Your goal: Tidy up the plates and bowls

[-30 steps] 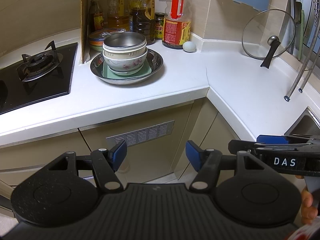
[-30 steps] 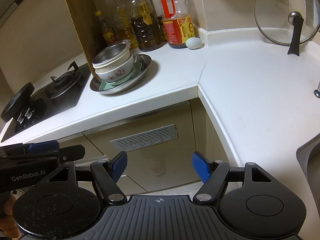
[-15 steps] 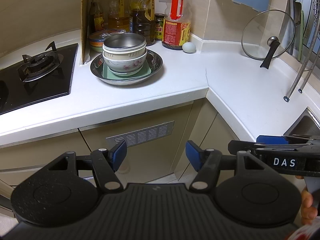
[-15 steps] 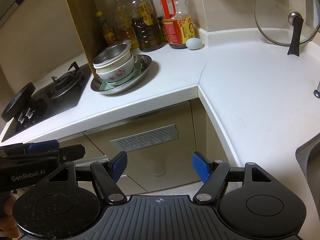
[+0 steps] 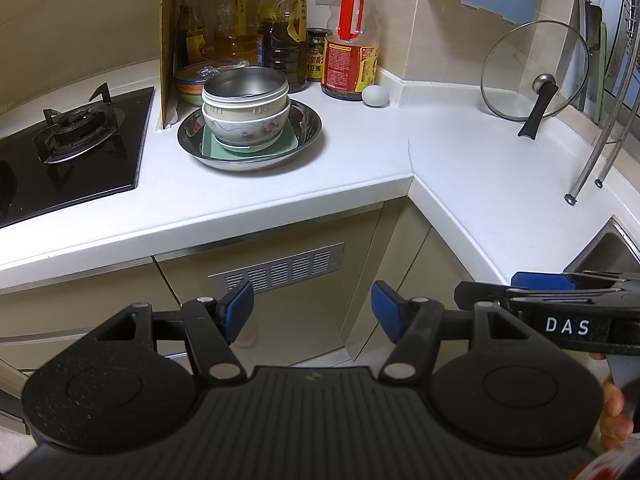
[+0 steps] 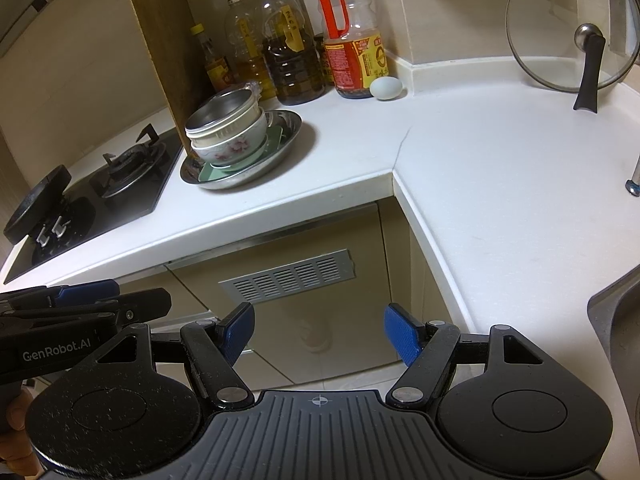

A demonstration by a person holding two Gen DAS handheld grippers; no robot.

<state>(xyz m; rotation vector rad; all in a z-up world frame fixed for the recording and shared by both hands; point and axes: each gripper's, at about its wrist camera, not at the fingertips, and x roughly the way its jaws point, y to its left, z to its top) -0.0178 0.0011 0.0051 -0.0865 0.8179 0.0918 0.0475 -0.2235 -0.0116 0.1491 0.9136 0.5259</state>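
Observation:
A stack stands on the white counter: a steel bowl point(image 5: 245, 85) inside a cream ribbed bowl point(image 5: 246, 111), on a floral bowl point(image 5: 250, 132), on a green square plate point(image 5: 212, 148), all in a wide steel dish point(image 5: 310, 128). The stack shows in the right wrist view too, steel bowl point(image 6: 218, 114) on top and the dish point(image 6: 288, 136) beneath. My left gripper point(image 5: 312, 310) is open and empty, well short of the counter, in front of the cabinet. My right gripper point(image 6: 319, 330) is open and empty, level with it.
Oil and sauce bottles point(image 5: 352, 40) and an egg point(image 5: 375, 95) stand behind the stack. A gas hob point(image 5: 76, 132) lies left. A glass lid point(image 5: 534, 76) leans at the back right. A sink point(image 5: 608, 250) and rack legs point(image 5: 592, 160) are at the right.
Both views have crept very slightly toward the counter; the stack and both open grippers look otherwise unchanged.

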